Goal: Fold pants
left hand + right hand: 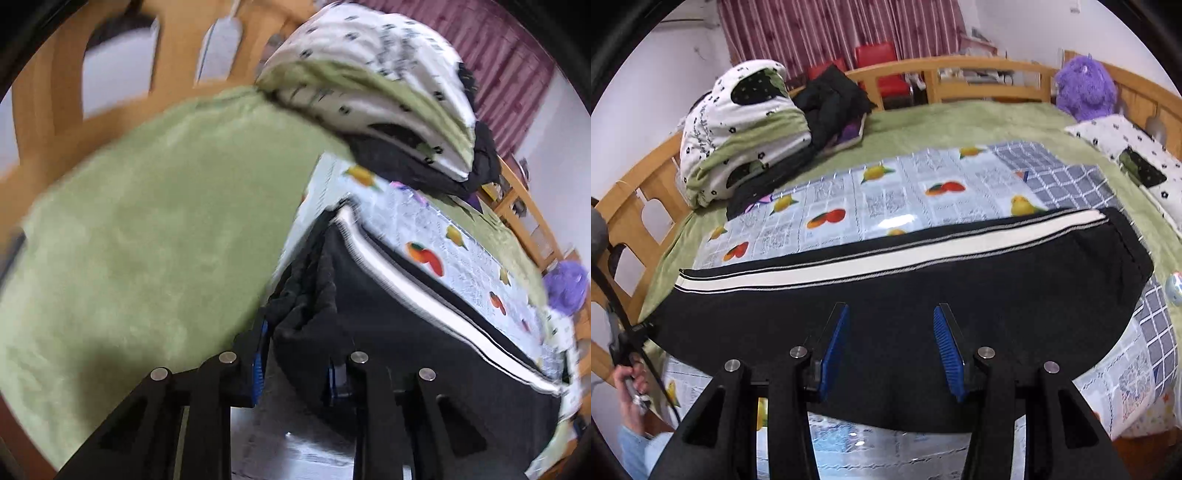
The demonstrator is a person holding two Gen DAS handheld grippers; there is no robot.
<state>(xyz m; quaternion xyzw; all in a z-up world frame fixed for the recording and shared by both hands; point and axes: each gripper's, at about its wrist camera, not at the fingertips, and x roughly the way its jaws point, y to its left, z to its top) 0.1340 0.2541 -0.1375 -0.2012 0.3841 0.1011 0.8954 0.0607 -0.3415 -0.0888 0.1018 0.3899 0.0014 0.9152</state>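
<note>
Black pants (923,295) with a white side stripe lie stretched lengthwise across a fruit-print plastic sheet (871,195) on the bed. My right gripper (890,332) is open and empty, hovering over the middle of the pants. In the left wrist view my left gripper (295,354) has bunched black cloth of the pants (424,332) between its blue pads at one end, lifted slightly; that view is blurred.
A folded white and green quilt (738,129) and a black jacket (831,103) lie at the back left. A purple plush toy (1086,88) and a pillow (1137,166) sit at the right. A wooden rail (960,70) surrounds the green bedspread (960,122).
</note>
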